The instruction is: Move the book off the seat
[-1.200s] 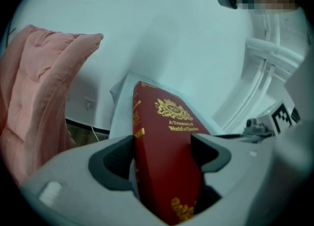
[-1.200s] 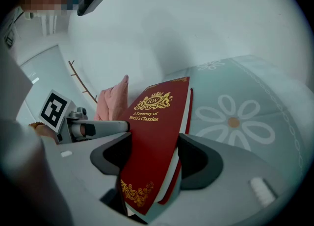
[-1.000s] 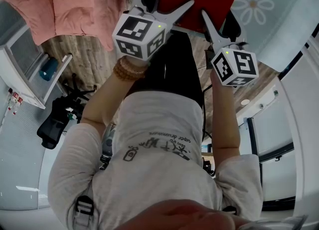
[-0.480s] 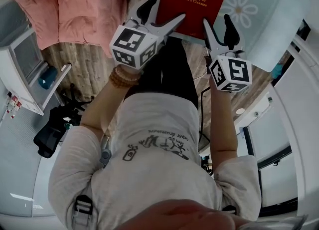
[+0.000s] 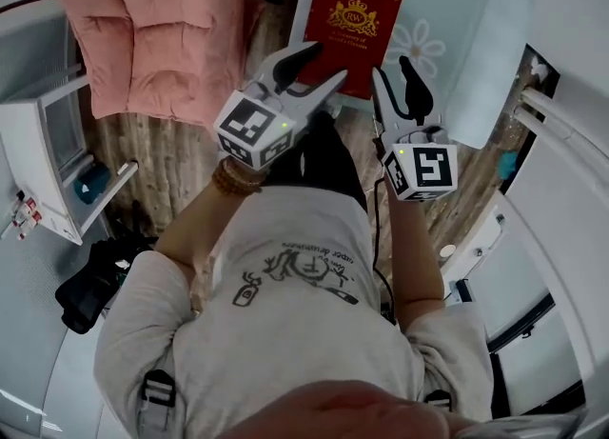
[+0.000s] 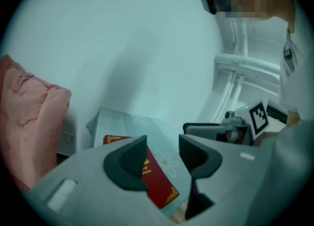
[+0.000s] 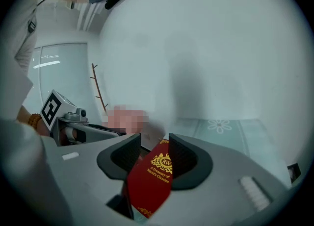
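The red hardcover book (image 5: 354,28) with a gold crest and gold corner ornaments is lying flat, cover up, on a pale, smooth rectangular surface printed with white daisies (image 5: 457,9), close to that surface's left edge. The left gripper (image 5: 326,64) and the right gripper (image 5: 392,70) are hanging over the book's near end, side by side and apart from it. Both have just been narrowing their jaws, which are now standing partly apart and pressing on nothing. In the left gripper view the book (image 6: 159,183) is showing beyond the gap of the left gripper (image 6: 163,154), and in the right gripper view the book (image 7: 149,183) is lying below the gap of the right gripper (image 7: 154,154). A string of brown beads (image 5: 233,180) is circling the person's left wrist. A pink quilted cushion seat (image 5: 143,37) is sitting left of the daisy surface on the wood-plank floor (image 5: 181,161), and a white open shelf unit (image 5: 48,161) is standing further left.
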The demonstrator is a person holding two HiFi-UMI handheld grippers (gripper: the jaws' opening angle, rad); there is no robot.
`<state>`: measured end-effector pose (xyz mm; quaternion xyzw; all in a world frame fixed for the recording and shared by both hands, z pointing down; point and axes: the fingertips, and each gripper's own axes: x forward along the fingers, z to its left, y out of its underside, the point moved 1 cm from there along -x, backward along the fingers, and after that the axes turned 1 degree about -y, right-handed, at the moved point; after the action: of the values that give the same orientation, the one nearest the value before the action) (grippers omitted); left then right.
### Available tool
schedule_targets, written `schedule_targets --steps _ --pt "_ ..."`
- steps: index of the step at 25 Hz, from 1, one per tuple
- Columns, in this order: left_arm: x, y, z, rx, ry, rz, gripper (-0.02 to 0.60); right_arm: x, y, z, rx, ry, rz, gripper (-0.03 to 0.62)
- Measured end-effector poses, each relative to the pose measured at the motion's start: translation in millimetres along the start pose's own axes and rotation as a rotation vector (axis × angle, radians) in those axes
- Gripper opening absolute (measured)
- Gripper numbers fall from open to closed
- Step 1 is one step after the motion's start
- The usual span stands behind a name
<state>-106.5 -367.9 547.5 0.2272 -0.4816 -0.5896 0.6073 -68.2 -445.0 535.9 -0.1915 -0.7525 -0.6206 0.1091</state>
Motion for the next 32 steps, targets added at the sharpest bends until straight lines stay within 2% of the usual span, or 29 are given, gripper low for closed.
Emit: schedule_targets --steps 9,15,21,24,32 --pt "-44 -84 -66 0.104 0.095 -0.134 0.128 -55 -91 52 -0.145 -0.060 -0.135 0.123" --pt "-68 -125 -96 0.167 0.119 -0.186 0.094 -80 -137 79 -0.176 -0.078 -0.215 0.092" --pt "-94 -166 -118 0.209 0.115 -0.255 0.009 -103 -181 108 -0.195 -0.114 -0.301 0.063" --pt "-107 -182 -127 0.222 0.120 -0.303 0.005 -110 -195 119 -0.219 -0.126 -0.325 0.057" --pt "-126 -204 -141 0.252 0.119 -0.353 0.003 -117 -213 139 -0.247 -0.172 -0.347 0.048"
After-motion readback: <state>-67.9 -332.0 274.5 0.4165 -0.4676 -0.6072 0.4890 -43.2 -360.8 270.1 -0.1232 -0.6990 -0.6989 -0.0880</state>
